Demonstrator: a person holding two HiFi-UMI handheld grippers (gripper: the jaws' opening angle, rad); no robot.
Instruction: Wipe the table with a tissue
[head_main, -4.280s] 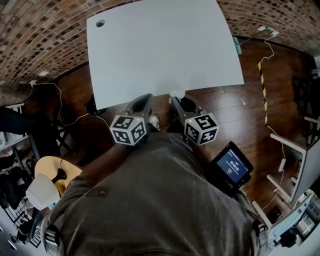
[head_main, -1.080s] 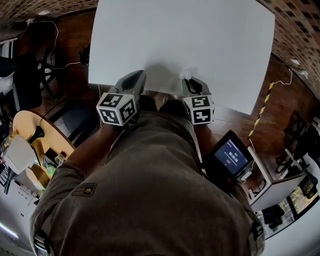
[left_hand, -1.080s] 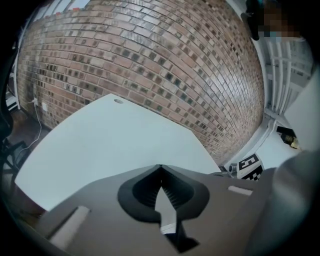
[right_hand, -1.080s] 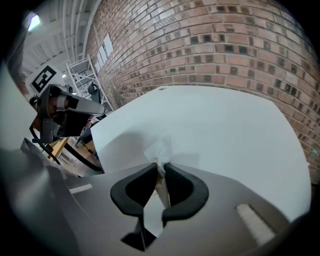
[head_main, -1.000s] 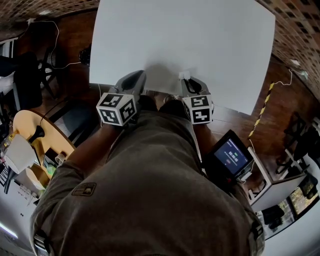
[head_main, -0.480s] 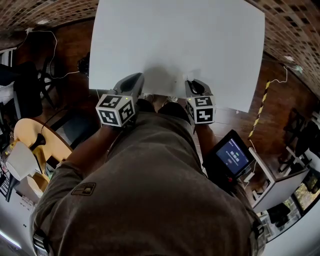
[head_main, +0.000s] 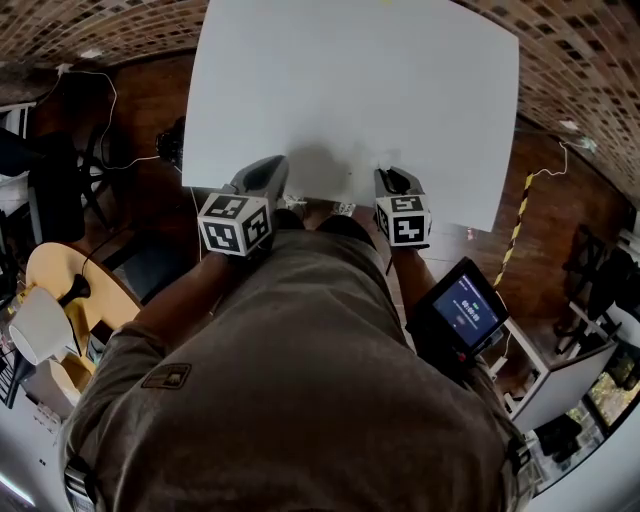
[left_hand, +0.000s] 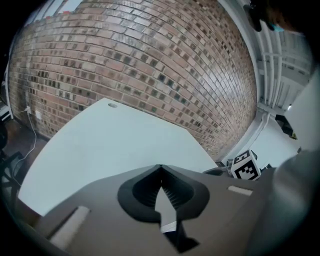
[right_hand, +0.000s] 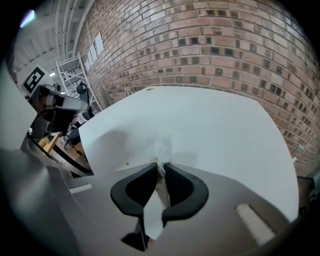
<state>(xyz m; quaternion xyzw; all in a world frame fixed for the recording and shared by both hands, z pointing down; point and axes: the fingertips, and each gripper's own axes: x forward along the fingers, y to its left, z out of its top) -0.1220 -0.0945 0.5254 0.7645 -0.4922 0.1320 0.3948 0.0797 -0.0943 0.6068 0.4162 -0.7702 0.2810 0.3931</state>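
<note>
The white table (head_main: 400, 80) fills the top of the head view. My right gripper (right_hand: 160, 167) is shut on a white tissue (right_hand: 162, 150), which pokes out past the tips onto the table (right_hand: 210, 125) and trails back between the jaws. In the head view this right gripper (head_main: 389, 173) points down at the table's near edge. My left gripper (head_main: 272, 168) hovers over the same edge further left. In its own view the left gripper (left_hand: 159, 167) has its tips together with nothing between them, above the table (left_hand: 100, 145).
A brick wall (right_hand: 225, 45) stands behind the table. A small cable hole (left_hand: 112, 105) sits in the far left corner. A device with a lit screen (head_main: 463, 312) hangs at the person's right side. A round wooden table (head_main: 55, 275) and yellow-black floor tape (head_main: 512, 245) flank the table.
My right gripper has slid a little to the right along the near edge with the tissue still in it. The left gripper has stayed put.
</note>
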